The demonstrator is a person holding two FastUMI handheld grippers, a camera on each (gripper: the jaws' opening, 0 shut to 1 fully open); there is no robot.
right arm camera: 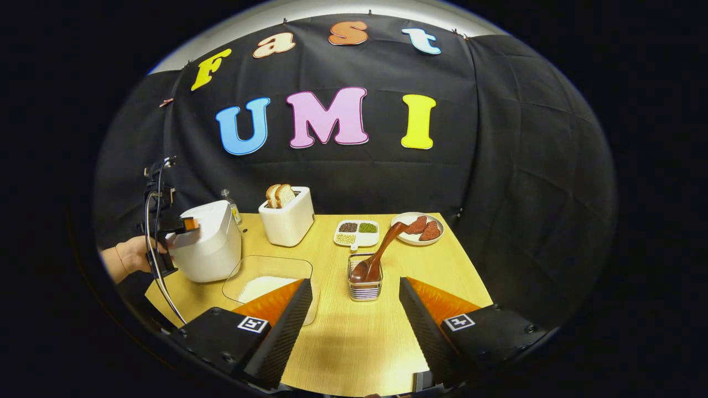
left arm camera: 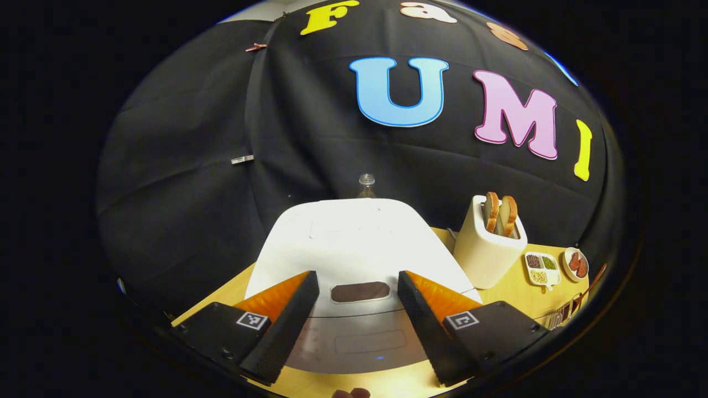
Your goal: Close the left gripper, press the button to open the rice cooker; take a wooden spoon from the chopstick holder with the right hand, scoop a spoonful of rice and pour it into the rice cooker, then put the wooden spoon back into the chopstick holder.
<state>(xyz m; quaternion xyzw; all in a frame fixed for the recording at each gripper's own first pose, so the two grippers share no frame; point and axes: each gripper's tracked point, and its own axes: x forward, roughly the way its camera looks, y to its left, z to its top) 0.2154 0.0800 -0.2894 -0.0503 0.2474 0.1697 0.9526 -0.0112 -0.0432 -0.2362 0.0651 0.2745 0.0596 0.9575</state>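
Left gripper [left arm camera: 358,290], fingers spread apart, faces closed white rounded rice cooker [left arm camera: 354,243]; dark oval lid button [left arm camera: 360,291] straight ahead between fingertips. Right gripper [right arm camera: 354,301] gapes too.

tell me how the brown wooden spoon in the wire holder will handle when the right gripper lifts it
The brown wooden spoon looks rigid. It leans with its handle out over the wire chopstick holder, so it may swing if pinched high. The glossy handle could be slippery.
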